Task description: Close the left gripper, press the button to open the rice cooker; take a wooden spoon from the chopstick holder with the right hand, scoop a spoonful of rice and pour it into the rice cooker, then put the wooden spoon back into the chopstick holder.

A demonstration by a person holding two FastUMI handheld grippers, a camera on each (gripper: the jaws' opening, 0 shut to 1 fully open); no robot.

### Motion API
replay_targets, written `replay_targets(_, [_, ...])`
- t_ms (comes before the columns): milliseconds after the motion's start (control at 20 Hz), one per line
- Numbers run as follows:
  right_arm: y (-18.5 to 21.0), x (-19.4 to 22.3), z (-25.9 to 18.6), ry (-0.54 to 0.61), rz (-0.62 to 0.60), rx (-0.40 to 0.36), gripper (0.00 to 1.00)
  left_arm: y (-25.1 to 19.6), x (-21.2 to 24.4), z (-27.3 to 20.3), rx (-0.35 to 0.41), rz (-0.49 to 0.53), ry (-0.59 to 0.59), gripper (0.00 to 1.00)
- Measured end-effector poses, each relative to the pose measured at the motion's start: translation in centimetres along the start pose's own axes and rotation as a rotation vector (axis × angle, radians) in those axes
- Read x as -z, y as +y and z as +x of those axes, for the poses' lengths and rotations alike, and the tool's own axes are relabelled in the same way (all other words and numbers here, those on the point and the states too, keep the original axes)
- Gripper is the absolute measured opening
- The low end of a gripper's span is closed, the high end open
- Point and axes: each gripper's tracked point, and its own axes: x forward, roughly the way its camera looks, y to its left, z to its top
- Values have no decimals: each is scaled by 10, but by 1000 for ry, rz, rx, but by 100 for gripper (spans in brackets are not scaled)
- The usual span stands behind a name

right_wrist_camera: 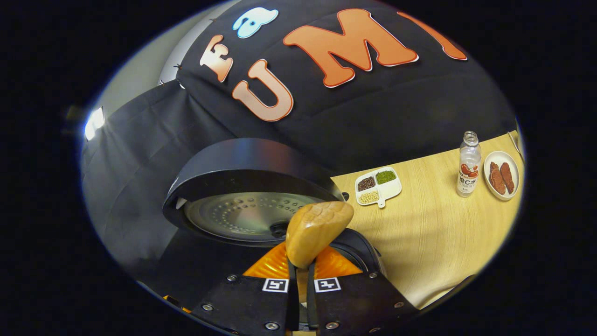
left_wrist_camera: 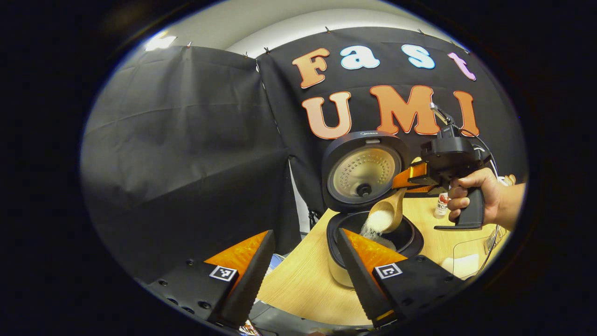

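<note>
In the left gripper view my left gripper [left_wrist_camera: 305,275] sits low and near, its two fingers spread wide with nothing between them, looking across the wooden table [left_wrist_camera: 298,284] at the rice cooker [left_wrist_camera: 373,228]. The cooker's lid [left_wrist_camera: 364,172] stands up and open, and the black pot mouth lies just beyond my right-hand finger. Over that mouth the right gripper [left_wrist_camera: 410,179], carried by a hand [left_wrist_camera: 475,198], comes in from the right holding the wooden spoon [left_wrist_camera: 387,214]. The spoon's long axis slopes down and to the left from those fingers, bowl lowest, and rice [left_wrist_camera: 375,224] is spilling from the tipped bowl straight down into the pot. In the right gripper view the right gripper's [right_wrist_camera: 301,284] fingers are drawn close together and pinch the spoon handle between them; the back of the spoon's [right_wrist_camera: 317,231] bowl rises just ahead, pointing away toward the open lid [right_wrist_camera: 242,205]. Far right on the table stand a divided dish [right_wrist_camera: 378,185], a bottle [right_wrist_camera: 468,164] and a small plate [right_wrist_camera: 501,175]. I judge the pour nearly finished. I cannot see the chopstick holder, so the return will need the spoon turned handle-up and swung away from the cooker, the right hand being the one that carries it.
</note>
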Motion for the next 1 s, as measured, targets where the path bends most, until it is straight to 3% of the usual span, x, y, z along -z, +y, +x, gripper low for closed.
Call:
replay_targets(400, [6, -4, -4, -31, -129, 9, 6, -6, -2, -3, 10, 10, -4, 92])
replay_targets(1000, [30, -2, -14, -51, -330, -42, 6, -6, 1, -10, 4, 14, 1, 92])
